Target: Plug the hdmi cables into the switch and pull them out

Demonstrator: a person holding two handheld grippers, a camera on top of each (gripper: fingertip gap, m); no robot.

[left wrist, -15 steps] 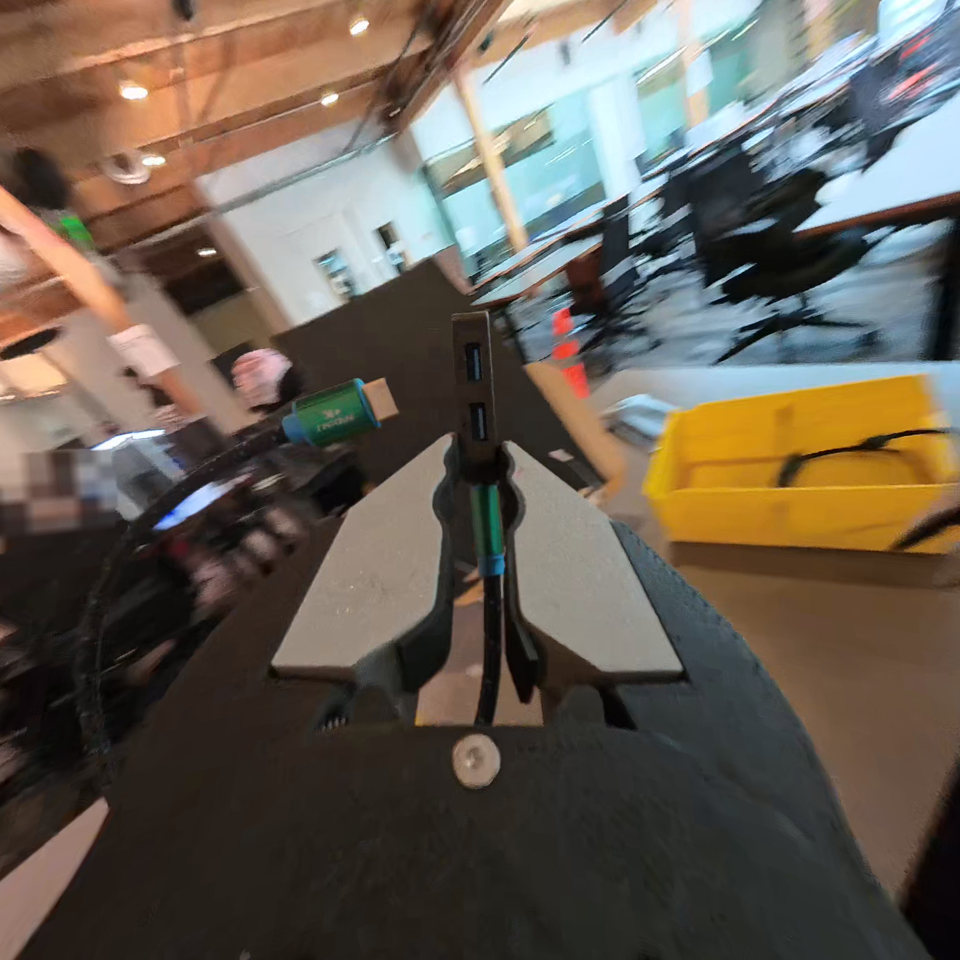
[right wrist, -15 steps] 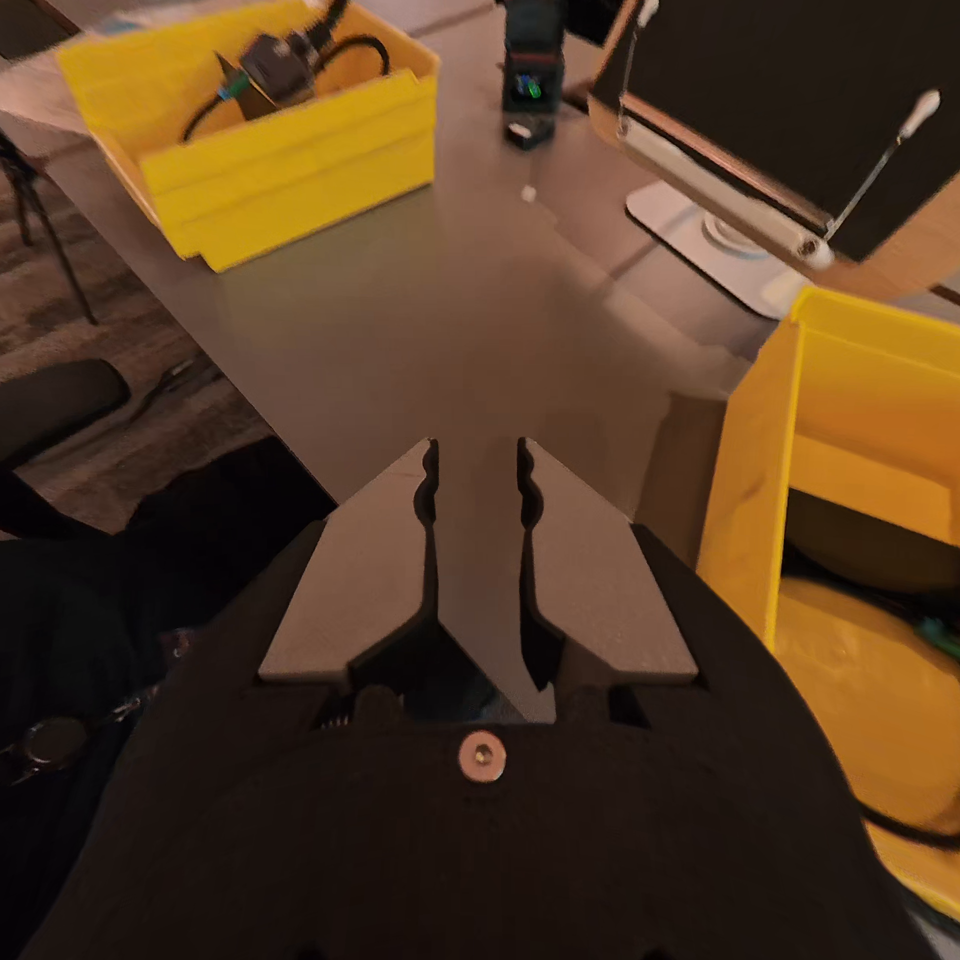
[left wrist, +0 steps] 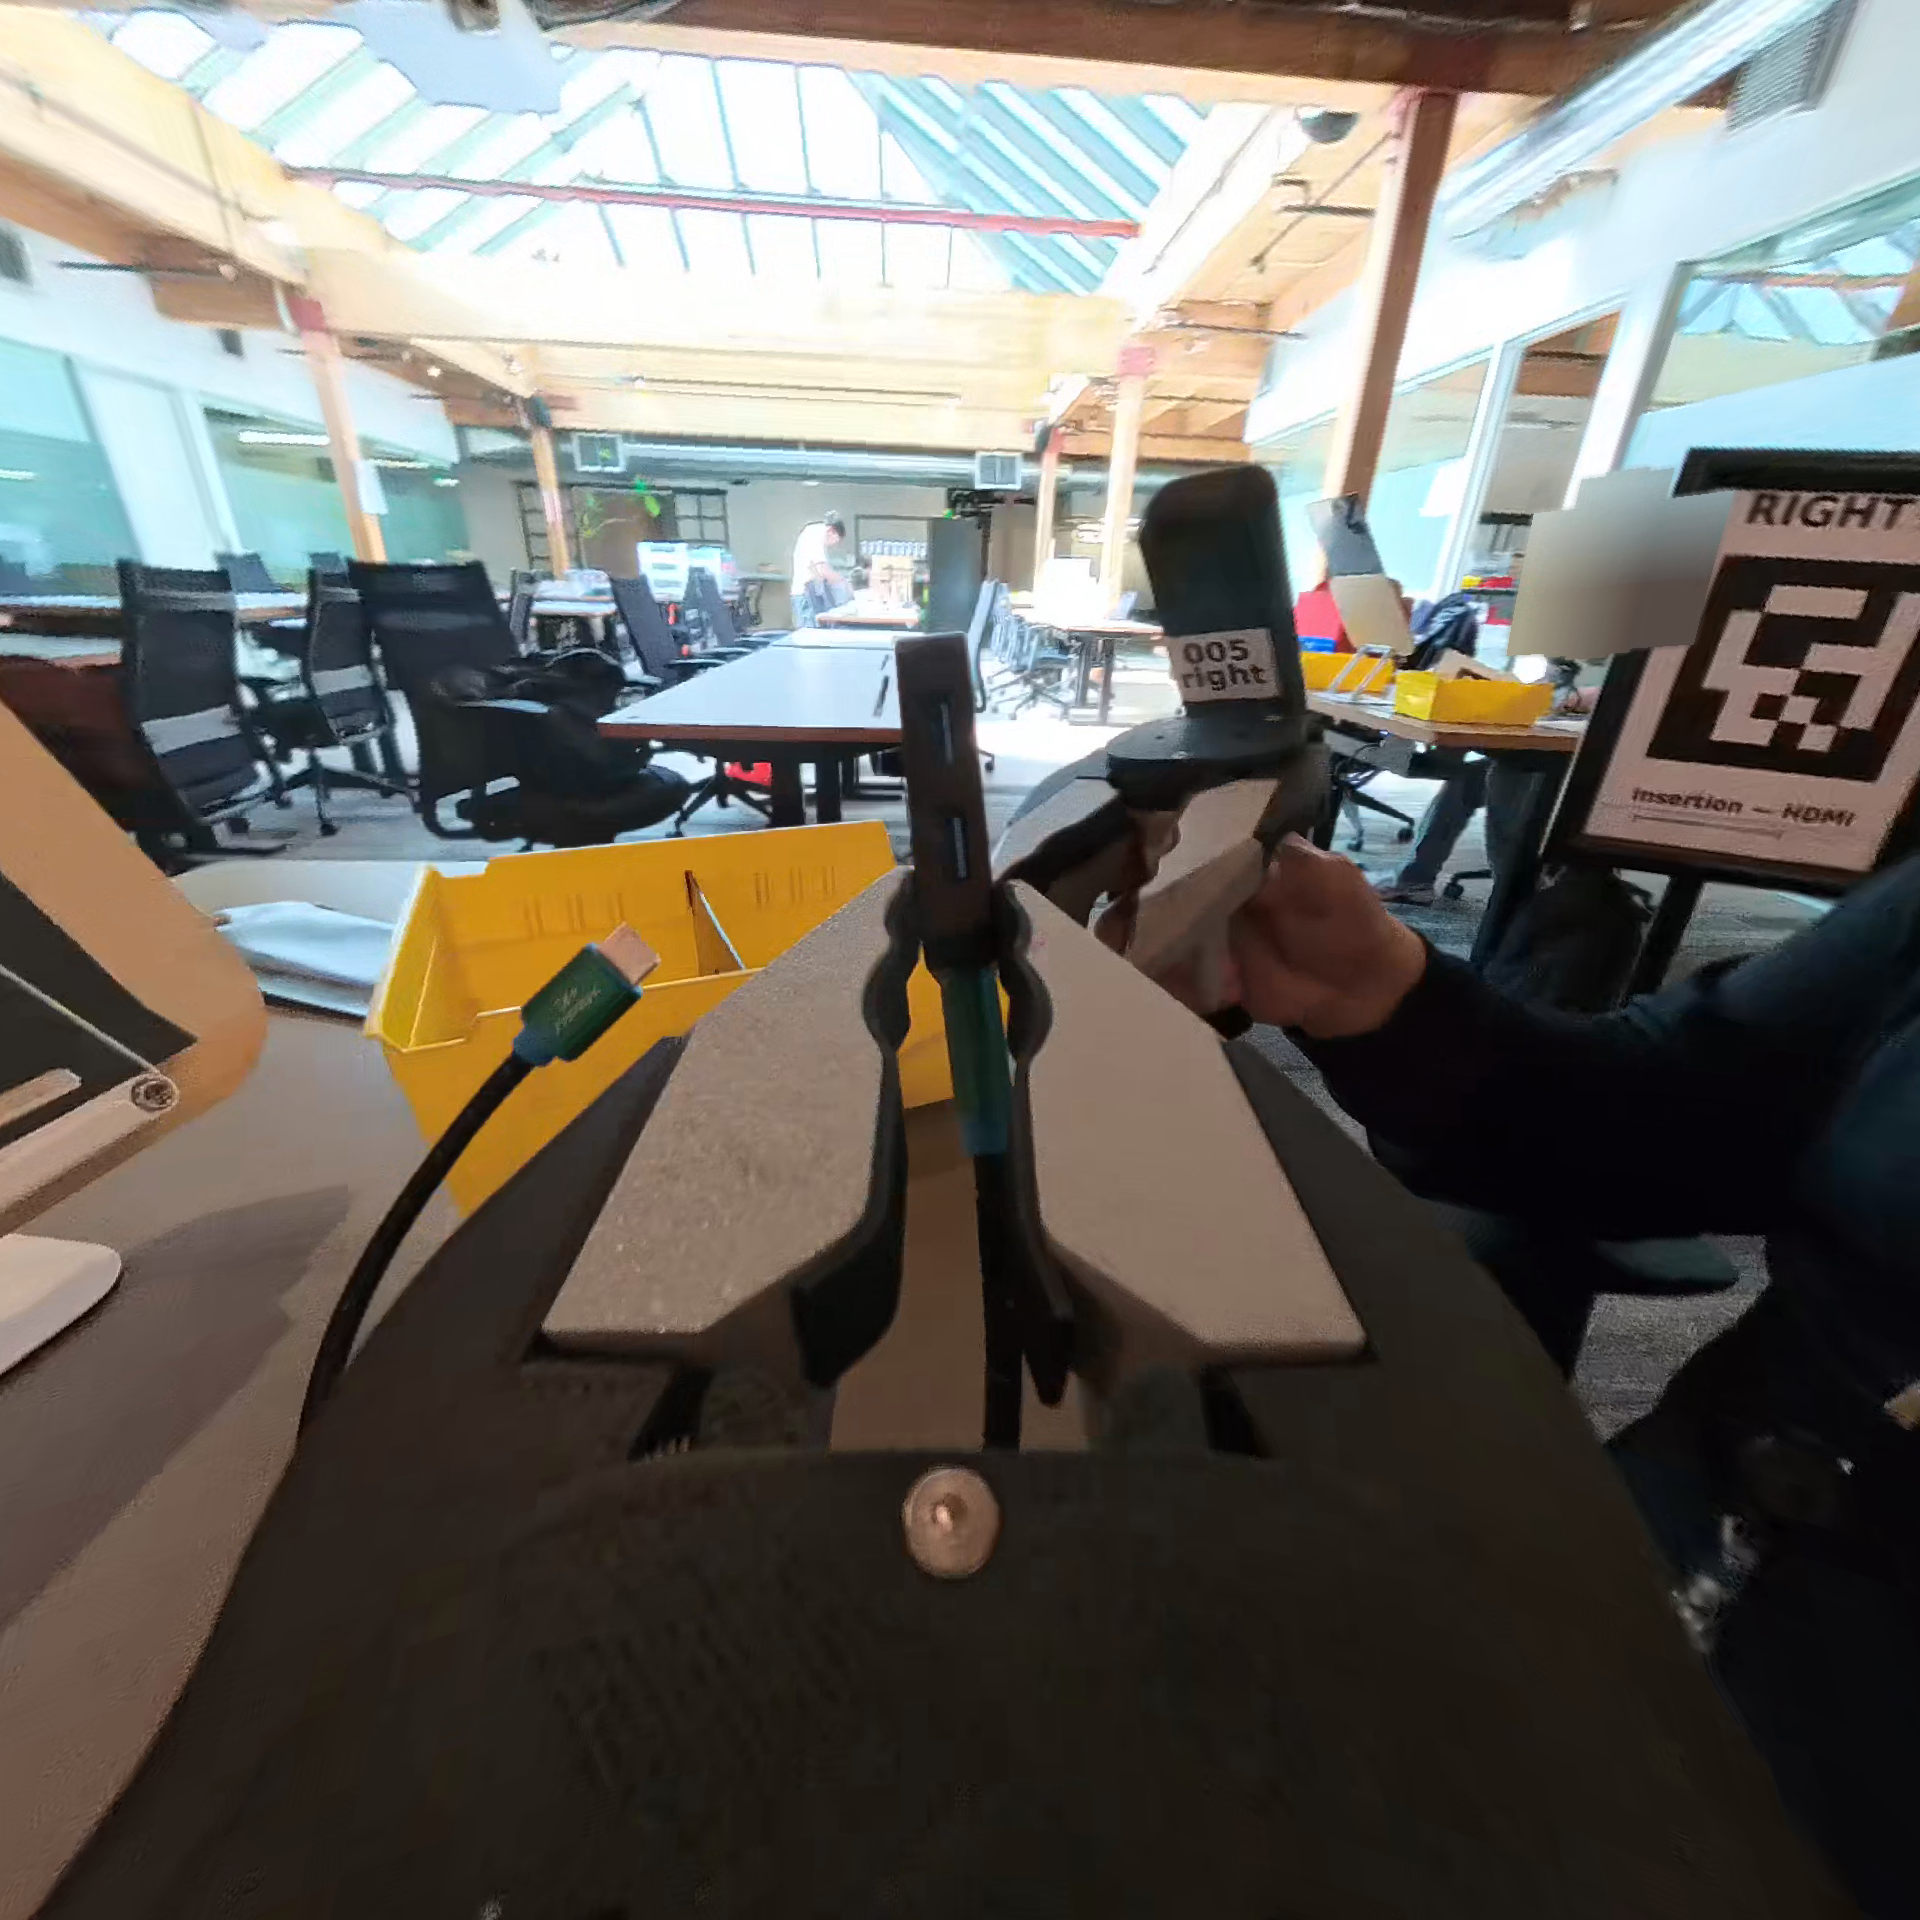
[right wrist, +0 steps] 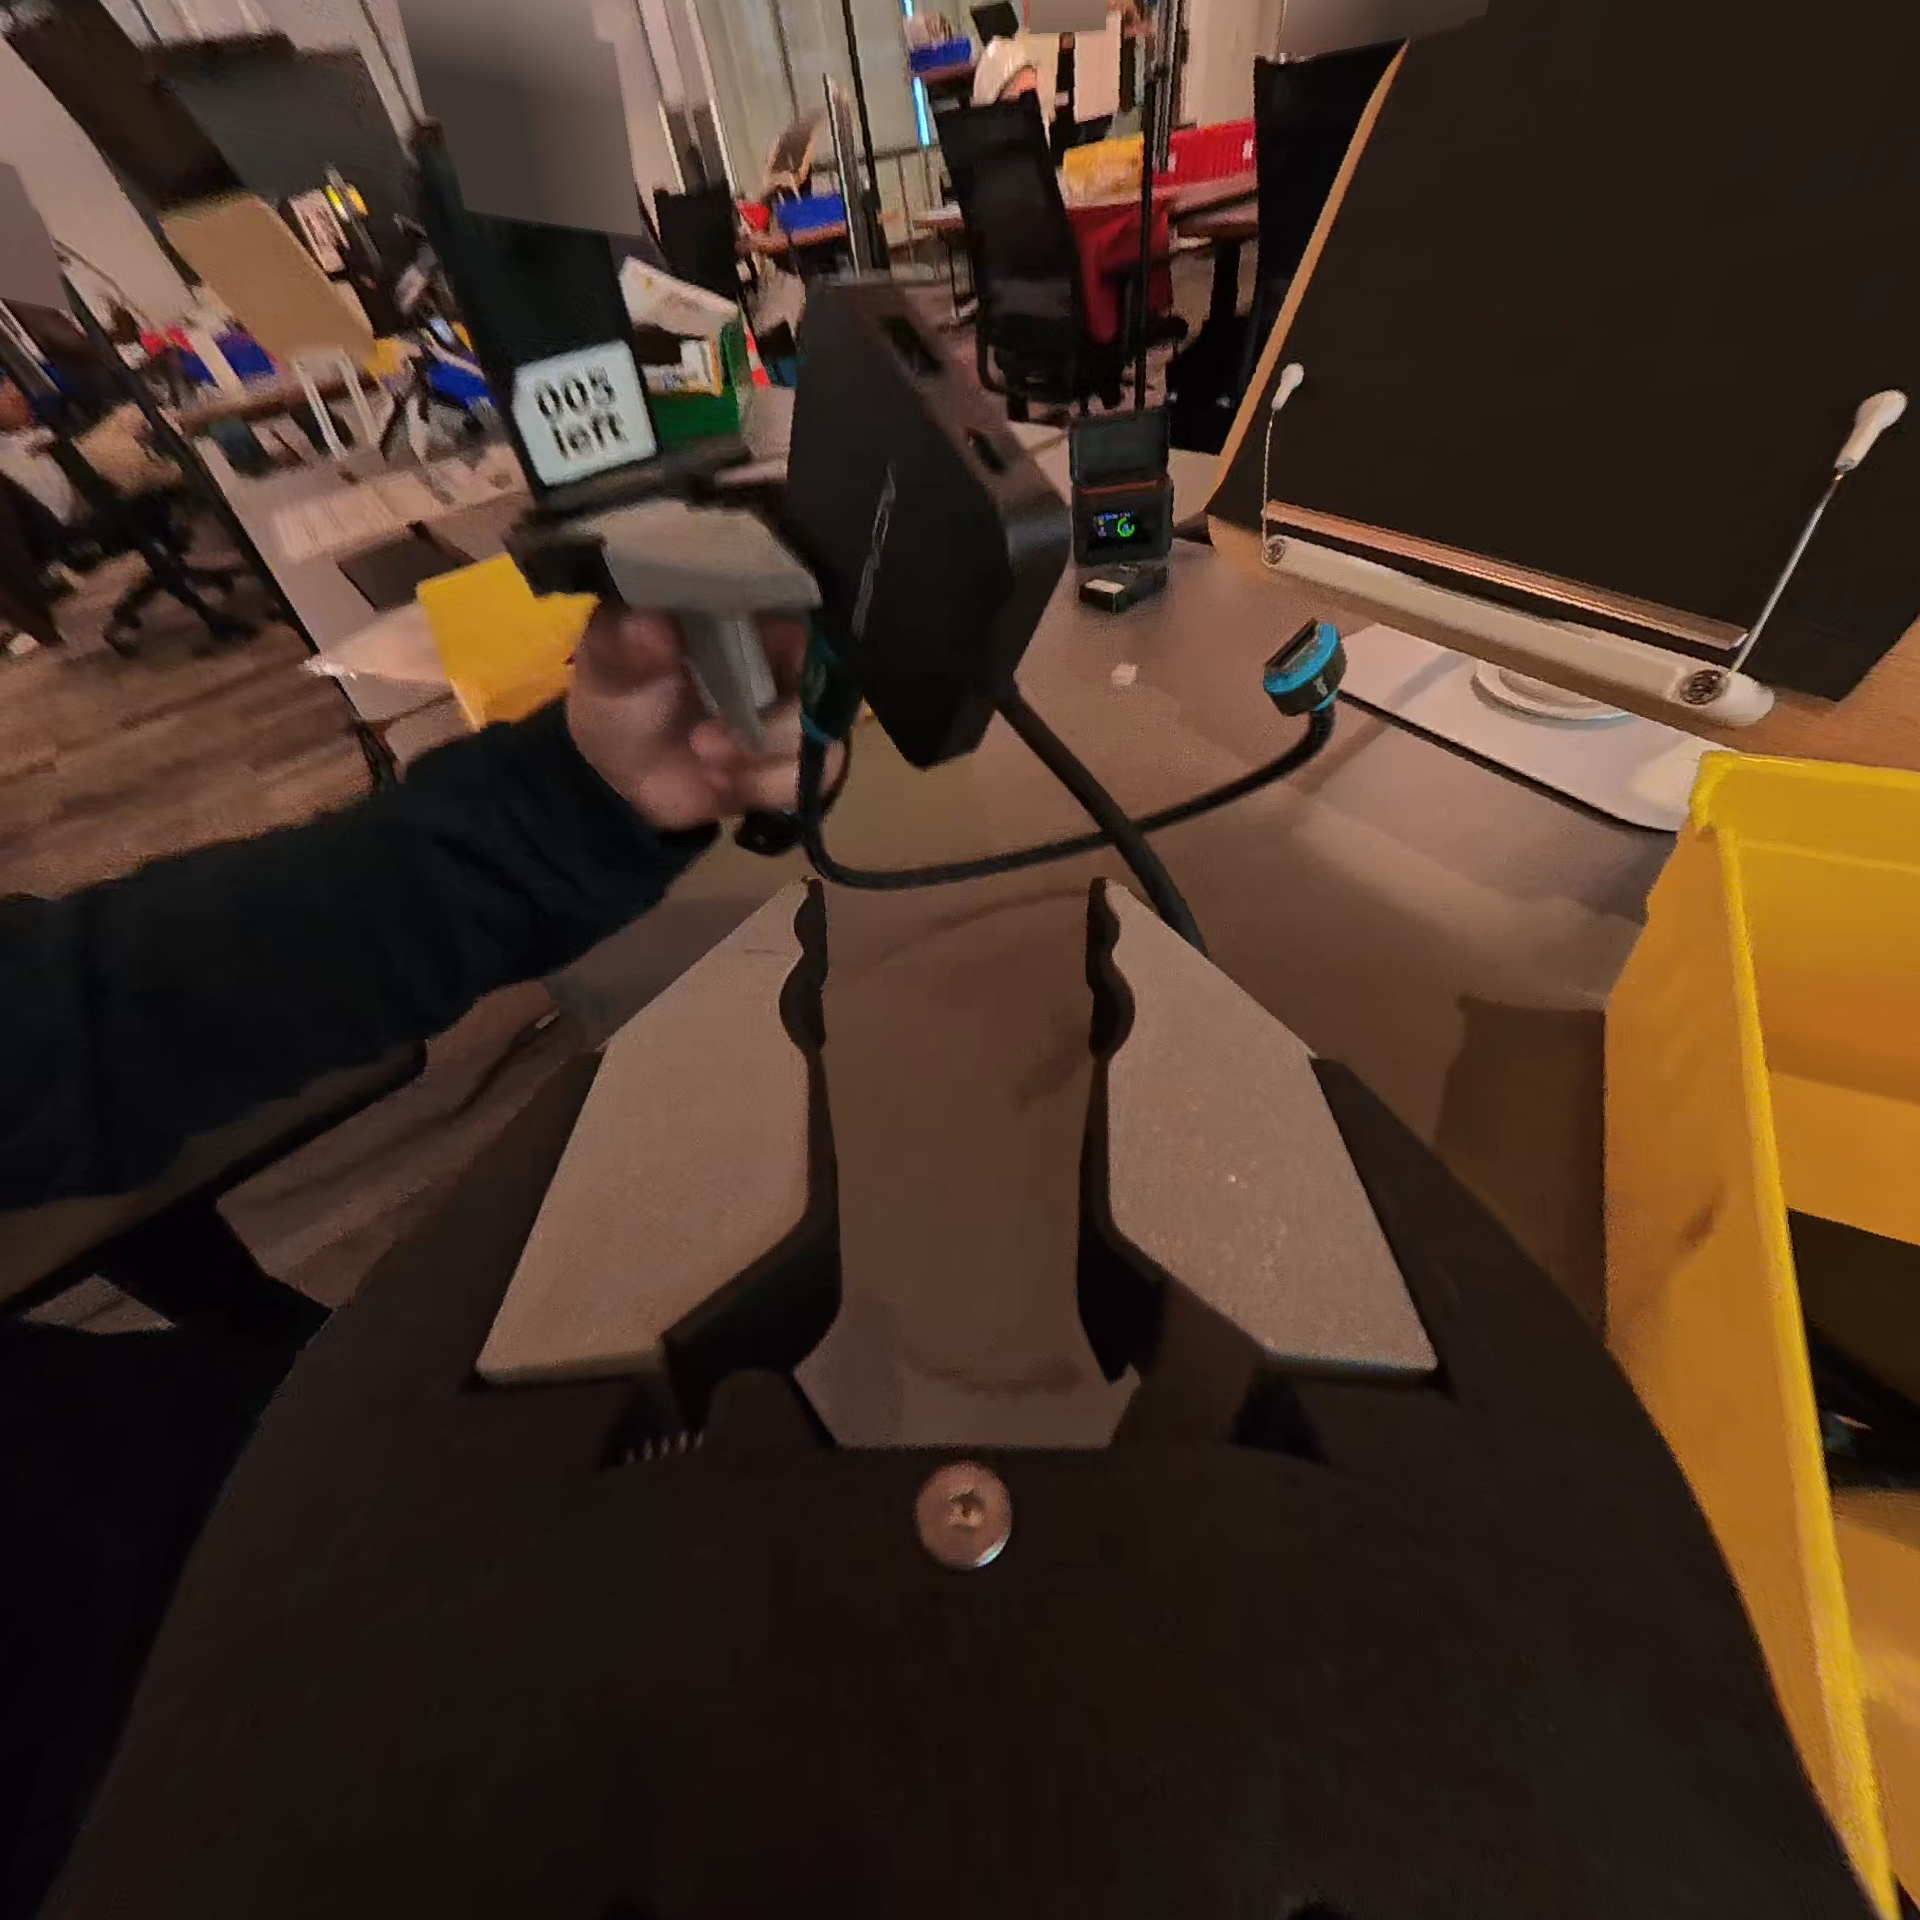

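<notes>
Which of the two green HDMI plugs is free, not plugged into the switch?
The plug sticking up on its curved black cable, left of the left gripper, is free with its metal tip bare. The other plug sits between the closed fingers, under the switch.
</notes>
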